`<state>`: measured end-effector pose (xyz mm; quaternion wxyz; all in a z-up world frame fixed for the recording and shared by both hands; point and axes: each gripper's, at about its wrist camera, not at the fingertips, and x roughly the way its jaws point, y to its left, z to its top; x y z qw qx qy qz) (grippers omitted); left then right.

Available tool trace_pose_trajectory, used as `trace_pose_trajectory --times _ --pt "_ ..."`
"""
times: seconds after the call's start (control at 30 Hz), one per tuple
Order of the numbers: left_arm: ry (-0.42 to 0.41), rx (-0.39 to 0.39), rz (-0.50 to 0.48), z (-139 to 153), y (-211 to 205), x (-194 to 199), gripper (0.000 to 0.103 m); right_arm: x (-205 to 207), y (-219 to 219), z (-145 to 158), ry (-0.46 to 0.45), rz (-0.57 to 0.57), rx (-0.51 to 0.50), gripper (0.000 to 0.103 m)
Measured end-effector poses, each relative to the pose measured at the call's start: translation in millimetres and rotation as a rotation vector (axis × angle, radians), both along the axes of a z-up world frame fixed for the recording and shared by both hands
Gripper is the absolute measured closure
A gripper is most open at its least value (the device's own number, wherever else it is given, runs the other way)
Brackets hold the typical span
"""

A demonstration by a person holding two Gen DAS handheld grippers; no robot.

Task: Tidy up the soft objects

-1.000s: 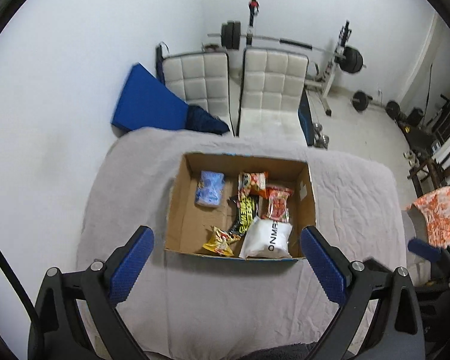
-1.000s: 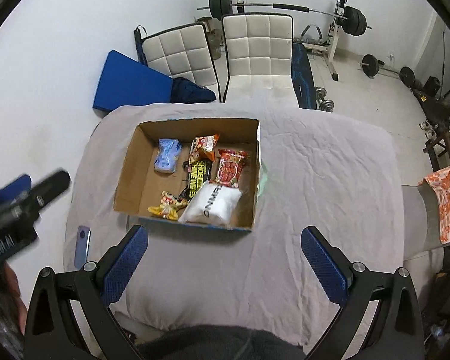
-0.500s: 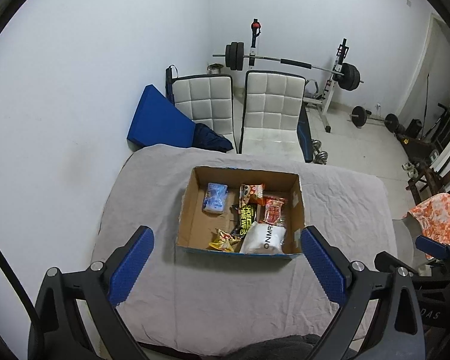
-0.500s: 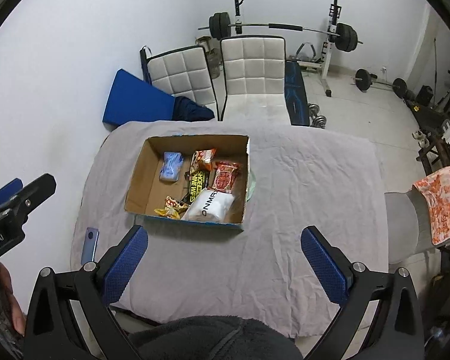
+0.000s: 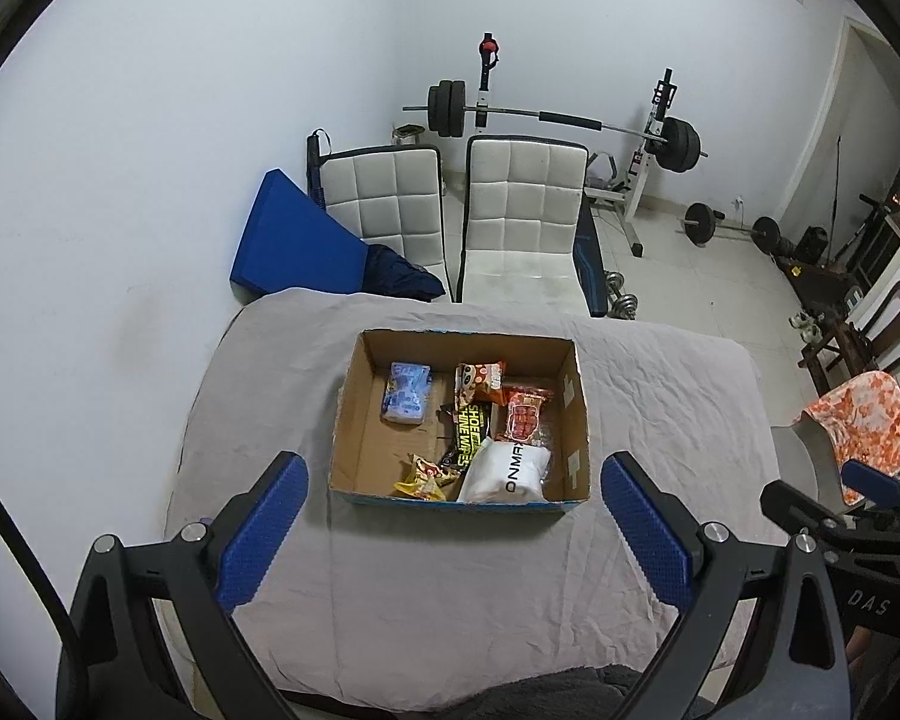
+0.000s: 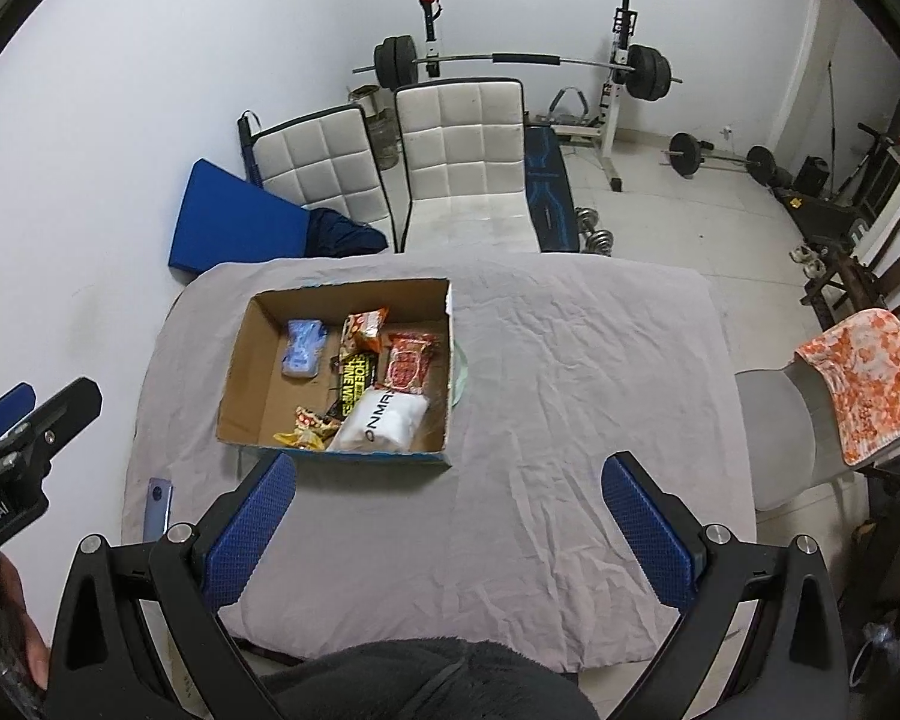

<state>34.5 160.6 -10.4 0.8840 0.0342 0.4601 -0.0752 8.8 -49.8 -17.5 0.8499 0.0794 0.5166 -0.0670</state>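
Note:
An open cardboard box (image 5: 576, 408) (image 6: 243, 378) stands on the grey-clothed table (image 5: 450, 588) (image 6: 570, 420). In it lie a white pouch (image 5: 507, 474) (image 6: 384, 423), a red packet (image 5: 525, 417) (image 6: 410, 359), a blue packet (image 5: 406, 400) (image 6: 302, 348), an orange snack bag (image 5: 480, 378), a black-and-yellow wipes pack (image 5: 471, 429) and a yellow wrapper (image 5: 423, 477). My left gripper (image 5: 453, 531) is open and empty, high above the table's near side. My right gripper (image 6: 447, 531) is open and empty, to the right of the box.
A phone (image 6: 158, 507) lies near the table's left front edge. Two white chairs (image 5: 519, 210) and a blue mat (image 5: 294, 246) stand behind the table. A chair with an orange towel (image 6: 864, 384) is at the right. A barbell rack (image 6: 528, 66) stands at the back.
Both grippers have pulled up and back from the table, so the box looks smaller and more of the room shows. Both stayed open and empty.

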Motion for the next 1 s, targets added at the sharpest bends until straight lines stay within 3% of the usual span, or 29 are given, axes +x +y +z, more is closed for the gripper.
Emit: trace_pose_trajectory --times 1.0 --pt "0.048 0.004 -0.027 -11 -10 -5 0.003 2 -11 1 0.011 -0.039 -0.026 0.0"
